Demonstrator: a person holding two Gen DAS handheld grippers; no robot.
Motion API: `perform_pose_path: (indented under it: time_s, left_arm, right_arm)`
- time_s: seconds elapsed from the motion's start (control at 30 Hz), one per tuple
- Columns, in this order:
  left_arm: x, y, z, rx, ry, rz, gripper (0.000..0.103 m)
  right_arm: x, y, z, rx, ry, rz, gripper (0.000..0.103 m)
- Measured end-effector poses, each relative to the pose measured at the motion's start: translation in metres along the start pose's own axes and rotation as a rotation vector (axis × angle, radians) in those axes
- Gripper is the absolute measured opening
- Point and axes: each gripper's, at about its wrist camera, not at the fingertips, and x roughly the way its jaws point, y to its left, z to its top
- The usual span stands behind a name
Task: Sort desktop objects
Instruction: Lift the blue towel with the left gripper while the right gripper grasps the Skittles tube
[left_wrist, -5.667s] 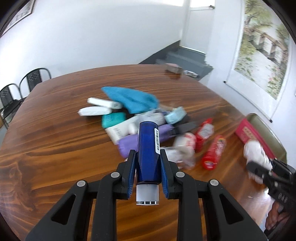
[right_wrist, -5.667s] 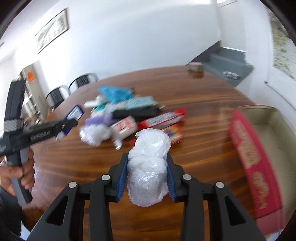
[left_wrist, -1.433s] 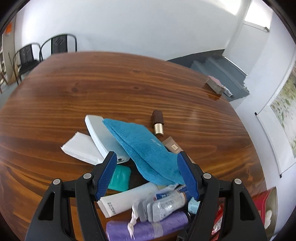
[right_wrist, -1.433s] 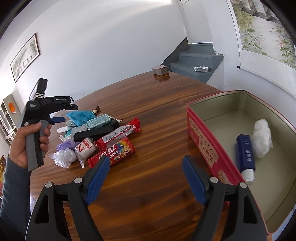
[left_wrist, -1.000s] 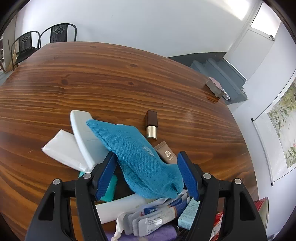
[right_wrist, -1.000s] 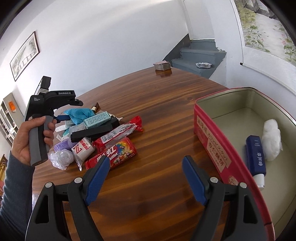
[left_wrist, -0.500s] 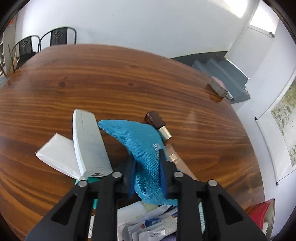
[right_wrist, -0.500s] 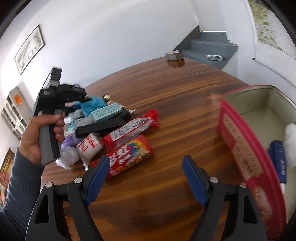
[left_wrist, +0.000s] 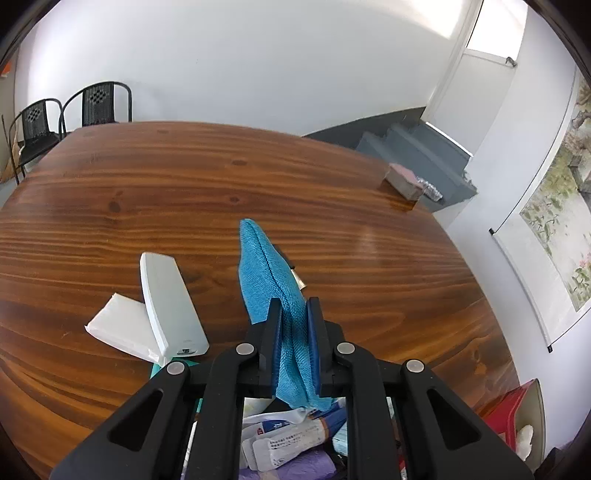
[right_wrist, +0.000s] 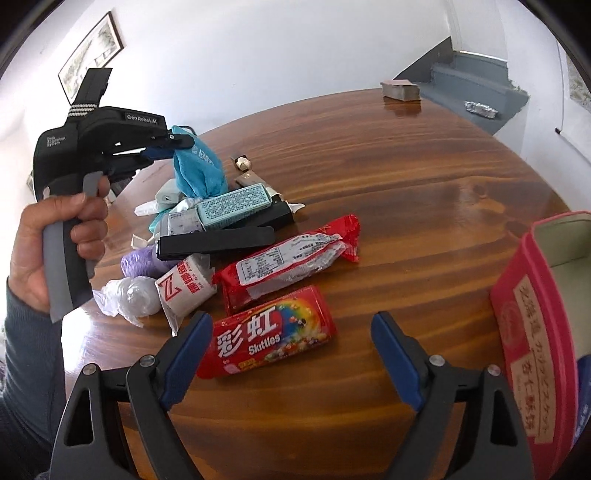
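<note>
The left tool (left_wrist: 293, 332) is clamped on the blue cloth (left_wrist: 266, 273) above the pile, while the right tool (right_wrist: 291, 343), jaws wide apart and just opening further, has the Skittles pack (right_wrist: 269, 332) lying crosswise between them on the worktop (right_wrist: 406, 184), the red box (right_wrist: 532, 332) to its right.

Your left gripper (left_wrist: 294, 325): matte black plastic linkage arms, triangular cut-outs in the outer arms, four round silver screw heads across the joints, blue pads lining the inner faces of the fingers (left_wrist: 275, 343).

Your right gripper (right_wrist: 291, 345): same black arms and cut-outs, silver screws at the pivots, long blue pads on both fingers (right_wrist: 186, 360).

From the right wrist view, the left unit's body is a black housing with white lettering "GenRobot.AI", a striped black-and-white strap on top, and a grey handle with a grey trigger.

Your left hand (right_wrist: 55, 236): dark grey-blue long sleeve reaching the wrist.
</note>
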Motion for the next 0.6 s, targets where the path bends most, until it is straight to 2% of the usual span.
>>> perform_pose_path:
  time_s: [0.03,0.1,0.17,0.23,0.47,0.6]
  left_arm:
    - [0.002,0.001,-0.001,-0.009,0.003,0.005,0.015]
    - [0.007,0.006,-0.001,-0.038,0.019,0.013,0.025]
    - [0.011,0.011,-0.003,-0.062,0.032,0.015,0.046]
    - [0.016,0.012,-0.006,-0.074,0.044,0.015,0.056]
    - [0.035,0.008,-0.013,-0.059,0.104,0.035,0.058]
    - [0.043,0.013,-0.014,-0.087,0.127,0.025,0.060]
  right_arm:
    - [0.001,0.001,0.000,-0.005,0.004,0.001,0.090]
    - [0.004,0.004,0.000,-0.018,0.012,0.008,0.090]
    - [0.006,0.007,0.000,-0.033,0.014,0.020,0.090]
    - [0.006,0.011,0.001,-0.054,0.012,0.025,0.090]
    - [0.012,0.016,0.006,-0.086,0.022,0.032,0.090]
    - [0.014,0.018,0.006,-0.099,0.030,0.041,0.090]
